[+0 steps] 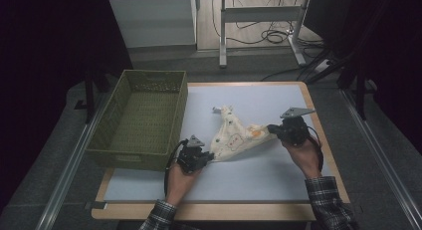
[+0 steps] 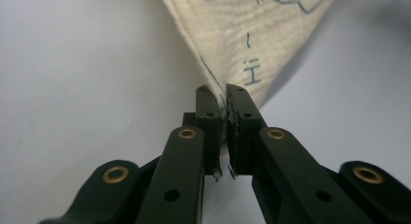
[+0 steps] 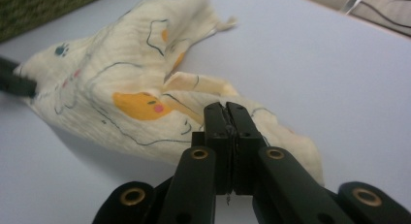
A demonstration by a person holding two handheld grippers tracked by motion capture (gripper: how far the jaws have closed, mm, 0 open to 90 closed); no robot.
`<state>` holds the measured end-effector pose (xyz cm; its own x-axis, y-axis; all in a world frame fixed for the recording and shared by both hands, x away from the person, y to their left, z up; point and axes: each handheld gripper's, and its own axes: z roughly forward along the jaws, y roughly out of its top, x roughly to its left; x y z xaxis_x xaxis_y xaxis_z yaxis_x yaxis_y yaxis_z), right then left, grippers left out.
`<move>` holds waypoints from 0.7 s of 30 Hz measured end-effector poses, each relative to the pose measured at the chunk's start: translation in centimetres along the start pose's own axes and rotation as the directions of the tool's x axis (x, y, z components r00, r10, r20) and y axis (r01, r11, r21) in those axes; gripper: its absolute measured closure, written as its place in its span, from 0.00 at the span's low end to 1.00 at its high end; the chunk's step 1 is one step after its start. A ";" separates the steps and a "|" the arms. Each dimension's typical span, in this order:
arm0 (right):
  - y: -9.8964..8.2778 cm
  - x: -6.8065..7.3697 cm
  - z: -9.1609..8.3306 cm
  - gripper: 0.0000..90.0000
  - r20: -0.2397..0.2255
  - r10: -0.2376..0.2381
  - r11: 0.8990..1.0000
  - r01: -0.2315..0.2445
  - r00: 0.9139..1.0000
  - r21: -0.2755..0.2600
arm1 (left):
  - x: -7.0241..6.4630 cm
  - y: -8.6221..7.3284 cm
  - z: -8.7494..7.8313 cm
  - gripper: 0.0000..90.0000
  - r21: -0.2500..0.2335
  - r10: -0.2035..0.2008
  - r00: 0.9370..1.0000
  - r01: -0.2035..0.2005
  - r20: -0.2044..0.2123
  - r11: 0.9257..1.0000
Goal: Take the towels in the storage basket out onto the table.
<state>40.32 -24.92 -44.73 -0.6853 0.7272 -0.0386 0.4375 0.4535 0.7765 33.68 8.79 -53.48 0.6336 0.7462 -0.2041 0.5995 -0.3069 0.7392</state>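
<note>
Each gripper has a corner of the cream printed cloth (image 1: 234, 135), which lies crumpled in the middle of the pale table mat (image 1: 278, 175), just beside the green basket (image 1: 144, 120) and stretched between the two hands. The left gripper (image 1: 203, 159) pinches the near left corner; in the left gripper view its jaws are pressed together on the hem of the cloth (image 2: 252, 44), with only a thin edge between the pads. The right gripper (image 1: 272, 129) pinches the right corner, and the right gripper view shows its jaws closed tight on a fold of the cloth (image 3: 140, 107), with more loose fabric bunched under and behind them. The work in hand looks like spreading the cloth out flat, or lifting it by two corners. To do that well, keep both pinches firm, since the left hold is shallow and could slip, and draw the hands apart evenly until the near edge goes taut. Lift a little so the bunched far part shakes loose rather than dragging across the mat
</note>
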 end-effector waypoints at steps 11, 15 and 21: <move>0.0 -2.9 3.0 0.75 0.048 0.031 0.999 -0.032 0.998 0.027 | 0.8 0.1 0.9 0.77 0.000 -0.036 0.996 0.036 -0.077 0.999; -1.0 -3.9 0.6 0.72 0.068 0.053 0.998 -0.054 0.996 0.013 | 0.7 0.0 0.7 0.74 -0.004 -0.028 0.996 0.028 -0.084 1.000; -3.8 -5.1 -1.3 0.69 0.080 0.079 0.995 -0.083 0.994 0.047 | 0.8 -0.3 0.6 0.74 -0.009 -0.024 0.997 0.024 -0.078 1.000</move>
<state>41.36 -31.02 -46.67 -0.5998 0.7997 -0.0270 0.5196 0.4149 0.7469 34.36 9.11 -54.25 0.5786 0.7975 -0.1710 0.6101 -0.2840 0.7396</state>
